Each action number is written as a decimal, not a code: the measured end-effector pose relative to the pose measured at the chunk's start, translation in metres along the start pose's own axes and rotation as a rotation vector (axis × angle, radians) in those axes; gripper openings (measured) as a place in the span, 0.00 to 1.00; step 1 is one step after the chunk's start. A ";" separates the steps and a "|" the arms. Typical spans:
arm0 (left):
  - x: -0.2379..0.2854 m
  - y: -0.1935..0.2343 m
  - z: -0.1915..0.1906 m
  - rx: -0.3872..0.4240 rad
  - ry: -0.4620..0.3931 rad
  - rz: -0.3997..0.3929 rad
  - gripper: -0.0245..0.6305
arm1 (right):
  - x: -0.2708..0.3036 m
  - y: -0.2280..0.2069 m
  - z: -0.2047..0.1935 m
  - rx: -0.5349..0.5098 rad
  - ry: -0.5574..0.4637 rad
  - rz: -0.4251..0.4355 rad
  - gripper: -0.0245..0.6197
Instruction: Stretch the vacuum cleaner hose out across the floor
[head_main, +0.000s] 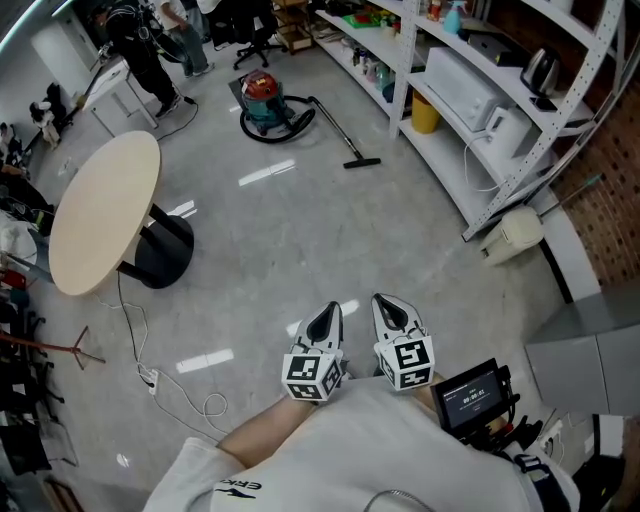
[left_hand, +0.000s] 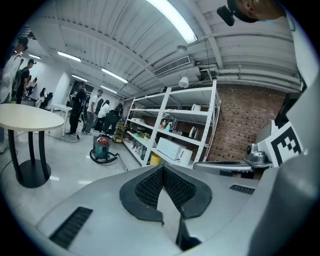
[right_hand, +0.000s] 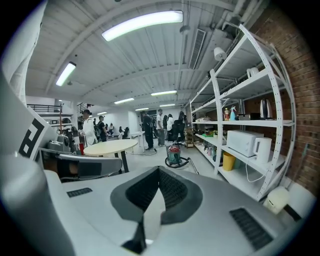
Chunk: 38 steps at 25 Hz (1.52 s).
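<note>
A red and teal vacuum cleaner (head_main: 263, 101) stands far off on the grey floor, its black hose (head_main: 290, 128) coiled around its base. A rigid wand with a floor nozzle (head_main: 361, 162) runs out from it to the right. The same vacuum cleaner (left_hand: 101, 149) shows small in the left gripper view, and the vacuum cleaner (right_hand: 174, 155) also in the right gripper view. My left gripper (head_main: 328, 312) and right gripper (head_main: 393, 307) are side by side close to my body, both shut and empty, several steps short of the vacuum.
A round beige table (head_main: 103, 210) on a black pedestal stands at the left, with a white cable and power strip (head_main: 150, 379) on the floor below it. White metal shelving (head_main: 480, 110) with a microwave and kettle lines the right. People stand at the far end of the room.
</note>
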<state>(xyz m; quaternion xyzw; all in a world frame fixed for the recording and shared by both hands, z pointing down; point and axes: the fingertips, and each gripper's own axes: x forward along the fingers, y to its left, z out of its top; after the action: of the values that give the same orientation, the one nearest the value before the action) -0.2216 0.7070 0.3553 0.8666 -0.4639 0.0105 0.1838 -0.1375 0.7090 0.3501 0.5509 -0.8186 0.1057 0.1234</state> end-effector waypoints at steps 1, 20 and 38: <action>0.002 0.003 -0.001 -0.004 0.003 0.001 0.04 | 0.003 -0.001 0.001 -0.001 0.002 -0.001 0.04; 0.201 0.027 0.061 -0.002 -0.009 0.107 0.04 | 0.137 -0.141 0.055 0.008 0.005 0.105 0.04; 0.364 0.068 0.108 0.001 -0.014 0.141 0.04 | 0.271 -0.256 0.097 0.021 0.018 0.134 0.04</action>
<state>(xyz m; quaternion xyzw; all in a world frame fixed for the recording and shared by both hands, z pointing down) -0.0855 0.3461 0.3447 0.8319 -0.5249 0.0175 0.1790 -0.0063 0.3463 0.3539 0.4953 -0.8513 0.1273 0.1174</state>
